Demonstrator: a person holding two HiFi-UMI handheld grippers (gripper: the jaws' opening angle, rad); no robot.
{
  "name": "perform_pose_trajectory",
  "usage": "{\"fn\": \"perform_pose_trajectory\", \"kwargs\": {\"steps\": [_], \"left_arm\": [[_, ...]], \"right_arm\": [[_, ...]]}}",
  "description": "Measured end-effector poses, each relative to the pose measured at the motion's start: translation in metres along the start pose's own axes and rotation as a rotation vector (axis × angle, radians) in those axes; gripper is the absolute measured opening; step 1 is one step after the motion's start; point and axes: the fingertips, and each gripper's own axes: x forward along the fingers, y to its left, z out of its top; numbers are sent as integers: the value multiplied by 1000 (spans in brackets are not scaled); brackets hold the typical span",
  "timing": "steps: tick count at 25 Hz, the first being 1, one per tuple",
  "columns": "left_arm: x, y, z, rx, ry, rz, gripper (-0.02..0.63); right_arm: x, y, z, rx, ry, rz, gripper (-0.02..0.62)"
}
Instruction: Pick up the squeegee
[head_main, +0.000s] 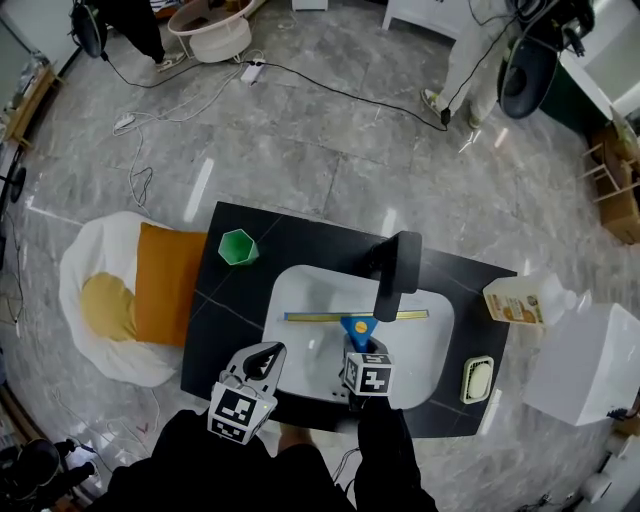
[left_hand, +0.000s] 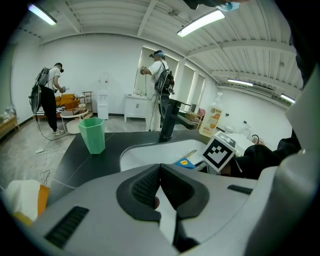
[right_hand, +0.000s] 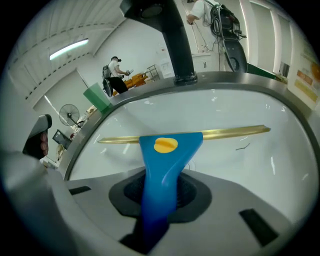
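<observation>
Seen from above, the right gripper (head_main: 357, 342) clamps a blue squeegee (head_main: 356, 320) over a white sink basin (head_main: 300, 288).

The right gripper's two jaws are closed on the squeegee's blue handle, and its long brass-coloured blade runs side to side across the middle of the basin. Whether the blade touches the basin floor cannot be told. In the right gripper view the handle rises from between the dark pads (right_hand: 192, 192), and a yellow spot marks its wide end. The left gripper (head_main: 266, 356) hovers at the basin's near left corner, its jaws pressed together with nothing between them. A black faucet (head_main: 397, 272) stands at the basin's far rim. A green cup (head_main: 238, 246) sits on the dark counter (head_main: 225, 330), beyond the basin's far left corner.
</observation>
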Motion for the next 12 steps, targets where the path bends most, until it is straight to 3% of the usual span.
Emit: {"fn": "perform_pose_trajectory", "kwargs": {"steps": [12], "left_arm": [[-35,-10,26,69,-70,-12,21]], "right_arm": [[-66,21,16,37,-115,-15,87]]}}
